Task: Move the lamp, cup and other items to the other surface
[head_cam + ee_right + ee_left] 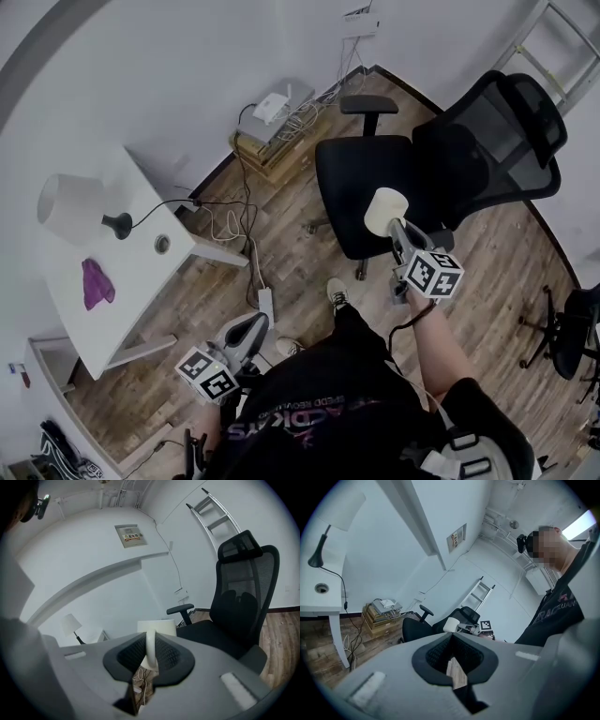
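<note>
My right gripper [396,230] is shut on the handle of a white cup [384,210] and holds it in the air above a black office chair [375,178]. In the right gripper view the cup [157,626] stands just past the jaws, its handle pinched between them at the gripper [151,656]. A white-shaded lamp [70,208] with a black base stands on the white table [141,272] at the left, beside a purple cloth [96,283]. My left gripper [251,326] hangs low by the person's leg, its jaws [451,637] together with nothing in them.
A stack of boxes with a router [277,131] sits against the wall, with cables and a power strip [265,305] on the wood floor. A second chair [572,328] is at the right edge. A ladder [562,37] leans in the far corner.
</note>
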Available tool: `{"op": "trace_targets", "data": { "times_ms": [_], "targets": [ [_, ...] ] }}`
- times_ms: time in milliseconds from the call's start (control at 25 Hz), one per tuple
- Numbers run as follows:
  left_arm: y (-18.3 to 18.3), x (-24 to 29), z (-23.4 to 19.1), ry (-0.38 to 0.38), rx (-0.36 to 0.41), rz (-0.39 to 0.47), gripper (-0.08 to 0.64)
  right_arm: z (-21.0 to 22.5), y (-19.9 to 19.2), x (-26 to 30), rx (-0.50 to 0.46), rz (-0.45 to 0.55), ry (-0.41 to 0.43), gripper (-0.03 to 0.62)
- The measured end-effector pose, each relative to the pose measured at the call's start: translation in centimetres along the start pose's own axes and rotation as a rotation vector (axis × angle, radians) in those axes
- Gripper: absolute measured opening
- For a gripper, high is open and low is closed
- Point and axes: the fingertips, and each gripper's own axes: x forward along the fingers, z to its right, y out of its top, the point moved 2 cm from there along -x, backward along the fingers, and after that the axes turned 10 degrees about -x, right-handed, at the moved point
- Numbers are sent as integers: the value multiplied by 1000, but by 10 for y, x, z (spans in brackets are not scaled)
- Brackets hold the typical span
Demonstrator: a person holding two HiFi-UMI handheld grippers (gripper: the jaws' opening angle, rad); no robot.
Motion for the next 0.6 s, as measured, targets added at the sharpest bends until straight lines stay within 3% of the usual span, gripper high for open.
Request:
{"op": "trace_targets", "data": {
  "times_ms": [600],
  "targets": [
    [-1, 129, -14, 36, -111, -61, 0, 116, -6, 86, 32, -125, -25, 48]
  ]
}}
